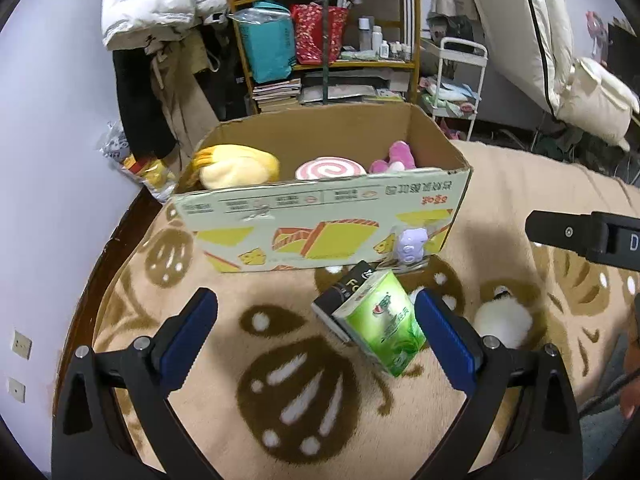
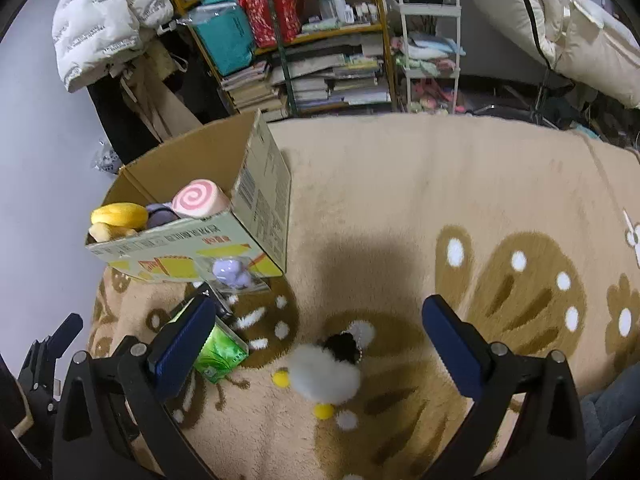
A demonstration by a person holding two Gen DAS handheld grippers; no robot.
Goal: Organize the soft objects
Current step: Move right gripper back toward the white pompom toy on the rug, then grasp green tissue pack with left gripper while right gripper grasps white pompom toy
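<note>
A cardboard box (image 1: 320,224) stands on the beige rug and holds a yellow plush (image 1: 236,166), a pink swirl cushion (image 1: 330,170) and a pink plush (image 1: 394,158). The box also shows in the right wrist view (image 2: 264,204). My left gripper (image 1: 316,328) is open and empty, just above the rug, with a green tissue pack (image 1: 380,320) by its right finger. A white fluffy plush penguin (image 2: 324,368) with yellow feet lies on the rug between the fingers of my open, empty right gripper (image 2: 320,340). It also shows in the left wrist view (image 1: 502,316).
A purple toy in clear packaging (image 1: 410,246) leans on the box front. A black box (image 1: 344,292) lies under the tissue pack. Behind the rug stand a cluttered shelf (image 1: 324,40), hanging coats (image 1: 148,4) and a white trolley (image 1: 456,80).
</note>
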